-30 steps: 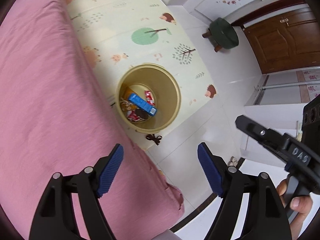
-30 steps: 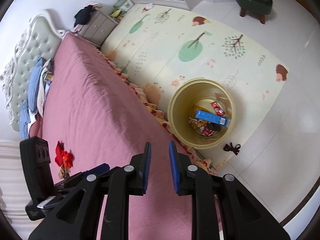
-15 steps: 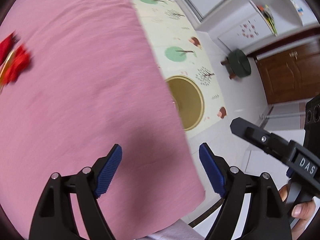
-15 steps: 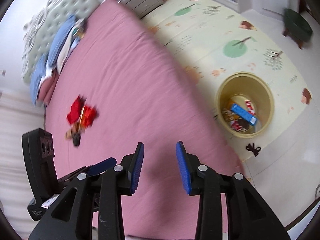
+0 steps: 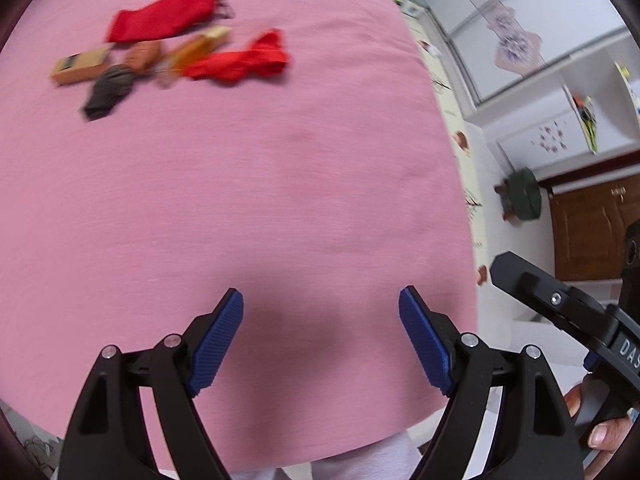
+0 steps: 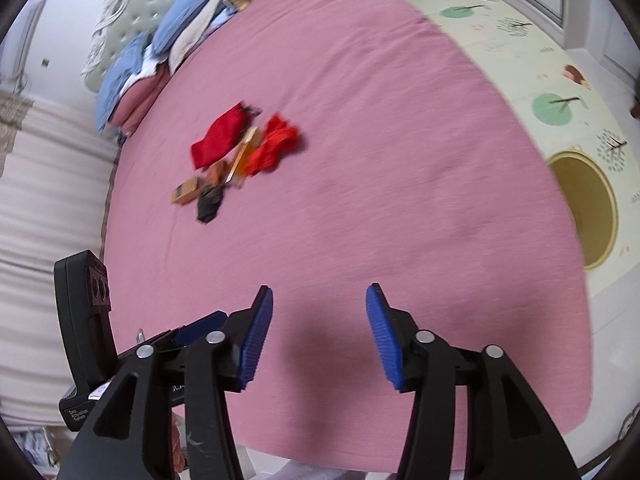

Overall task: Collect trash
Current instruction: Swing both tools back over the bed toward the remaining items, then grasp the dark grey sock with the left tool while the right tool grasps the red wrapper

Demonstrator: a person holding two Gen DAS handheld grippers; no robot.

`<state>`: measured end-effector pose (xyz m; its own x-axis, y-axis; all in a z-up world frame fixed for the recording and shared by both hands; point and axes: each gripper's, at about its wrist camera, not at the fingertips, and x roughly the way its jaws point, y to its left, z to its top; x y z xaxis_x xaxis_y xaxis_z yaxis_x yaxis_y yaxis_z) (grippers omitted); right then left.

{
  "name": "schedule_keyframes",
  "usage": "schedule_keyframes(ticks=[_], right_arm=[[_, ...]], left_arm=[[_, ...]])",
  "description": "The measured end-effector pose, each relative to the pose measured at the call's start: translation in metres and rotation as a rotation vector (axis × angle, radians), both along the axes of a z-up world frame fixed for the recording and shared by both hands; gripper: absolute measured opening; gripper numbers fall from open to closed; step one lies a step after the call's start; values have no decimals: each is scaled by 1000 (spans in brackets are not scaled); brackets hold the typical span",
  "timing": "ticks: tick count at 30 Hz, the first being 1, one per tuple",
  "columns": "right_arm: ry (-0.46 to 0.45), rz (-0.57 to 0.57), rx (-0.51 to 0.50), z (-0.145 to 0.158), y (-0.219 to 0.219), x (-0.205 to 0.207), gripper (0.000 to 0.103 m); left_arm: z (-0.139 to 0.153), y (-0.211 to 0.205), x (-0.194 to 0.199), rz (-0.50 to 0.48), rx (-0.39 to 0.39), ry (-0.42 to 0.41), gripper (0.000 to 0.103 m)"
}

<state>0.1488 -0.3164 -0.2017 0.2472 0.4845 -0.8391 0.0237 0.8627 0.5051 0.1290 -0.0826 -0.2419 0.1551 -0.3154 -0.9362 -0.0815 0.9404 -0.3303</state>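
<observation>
A blurred pile of trash lies on the pink bed [image 5: 280,184]: two red wrappers [image 5: 160,18] [image 5: 244,60], a tan box [image 5: 78,66], an orange packet [image 5: 196,50] and a dark crumpled piece [image 5: 108,90]. The pile also shows in the right wrist view [image 6: 240,152]. My left gripper [image 5: 320,340] is open and empty over the bed's near end, far from the pile. My right gripper [image 6: 320,336] is open and empty, also short of the pile. The yellow bin [image 6: 588,208] stands on the floor to the right of the bed.
Pillows and folded bedding [image 6: 160,48] lie at the headboard. A patterned play mat [image 6: 540,60] covers the floor beside the bed. A green stool [image 5: 522,196] and a brown door [image 5: 592,232] are at the right. The other gripper's body [image 5: 580,320] is at the right edge.
Both grippers have swung from over the bin to over the bed, bringing the trash pile into view. My right gripper has opened wide from nearly shut.
</observation>
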Motion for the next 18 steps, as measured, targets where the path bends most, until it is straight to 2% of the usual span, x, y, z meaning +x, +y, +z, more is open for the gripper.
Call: schedule_keyframes(ticks=[7,14,16,18], right_arm=[[4,64,-24,-8,65,7,60],[18,115,-62,-20,109,42,65],[26,103,-76,-22,115,59,77],[14,97,-84,-22,120,71,77]], left_arm=[[-2,73,3,100,22,-6,80],[-12,129,29,192,50,-12,80],[-15,140,38,220,54,-11,80],[-19,152,50,245,60,-10,81]])
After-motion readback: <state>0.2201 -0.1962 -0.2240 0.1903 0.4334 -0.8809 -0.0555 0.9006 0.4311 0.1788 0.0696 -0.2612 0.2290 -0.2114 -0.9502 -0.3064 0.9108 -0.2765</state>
